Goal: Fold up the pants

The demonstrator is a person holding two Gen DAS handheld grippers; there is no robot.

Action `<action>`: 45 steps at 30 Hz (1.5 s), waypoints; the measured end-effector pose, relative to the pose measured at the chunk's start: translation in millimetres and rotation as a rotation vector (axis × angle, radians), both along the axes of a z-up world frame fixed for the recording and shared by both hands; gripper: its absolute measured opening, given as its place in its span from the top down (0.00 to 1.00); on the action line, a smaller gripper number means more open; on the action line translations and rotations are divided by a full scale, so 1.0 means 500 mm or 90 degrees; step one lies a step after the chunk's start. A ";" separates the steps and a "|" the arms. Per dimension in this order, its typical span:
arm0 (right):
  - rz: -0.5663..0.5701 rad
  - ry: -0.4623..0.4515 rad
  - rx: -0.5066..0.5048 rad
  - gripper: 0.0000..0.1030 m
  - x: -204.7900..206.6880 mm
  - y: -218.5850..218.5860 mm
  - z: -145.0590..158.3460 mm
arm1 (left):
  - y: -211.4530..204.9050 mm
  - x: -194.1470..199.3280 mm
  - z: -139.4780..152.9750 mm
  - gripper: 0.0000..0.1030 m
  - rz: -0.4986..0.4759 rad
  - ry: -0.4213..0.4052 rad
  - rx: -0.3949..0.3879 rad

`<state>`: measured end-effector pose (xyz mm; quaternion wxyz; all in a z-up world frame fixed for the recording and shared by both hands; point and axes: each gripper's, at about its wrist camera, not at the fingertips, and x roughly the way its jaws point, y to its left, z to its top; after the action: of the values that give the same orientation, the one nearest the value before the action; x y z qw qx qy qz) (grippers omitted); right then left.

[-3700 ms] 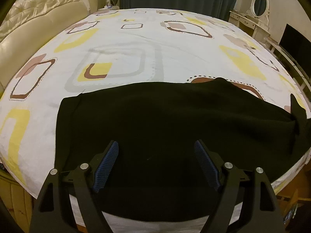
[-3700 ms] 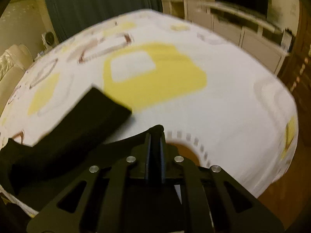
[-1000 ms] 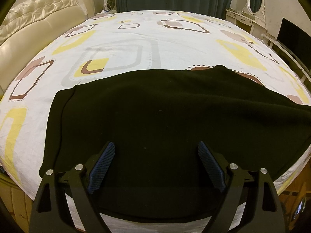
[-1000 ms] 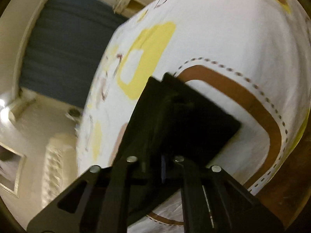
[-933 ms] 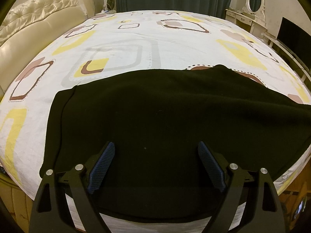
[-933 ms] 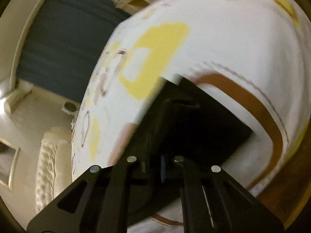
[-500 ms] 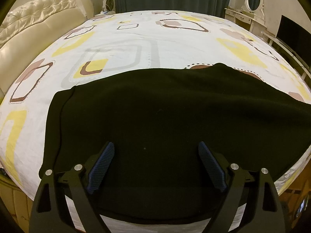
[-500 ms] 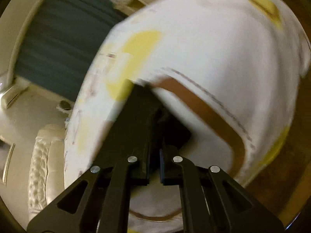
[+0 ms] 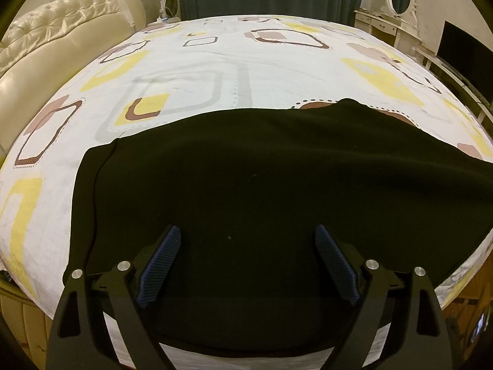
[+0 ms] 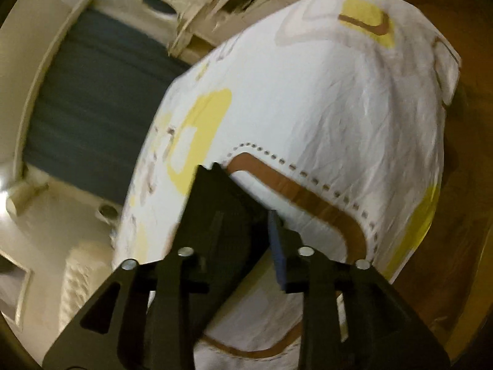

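Two tools over the bed (image 9: 246, 71): left tool (image 9: 246, 256) wide open above flat black pants (image 9: 277, 185), right tool (image 10: 246, 237) part-open, apparently empty at their end; next, regrasp to fold.

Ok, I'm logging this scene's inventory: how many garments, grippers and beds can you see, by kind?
Black pants: 1
Grippers: 2, left gripper, right gripper
Bed with patterned sheet: 1
Total: 4
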<state>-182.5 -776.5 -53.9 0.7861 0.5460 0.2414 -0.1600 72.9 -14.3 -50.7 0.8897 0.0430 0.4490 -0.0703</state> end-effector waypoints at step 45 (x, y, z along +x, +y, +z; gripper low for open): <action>0.394 0.070 0.180 0.95 0.221 0.602 -0.103 | -0.033 -0.051 0.058 0.14 -0.055 -0.033 -0.006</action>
<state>-71.8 -475.7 -105.3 0.6996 0.5411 0.4575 0.0920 47.2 -30.9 -21.7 0.8974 0.0601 0.4231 -0.1099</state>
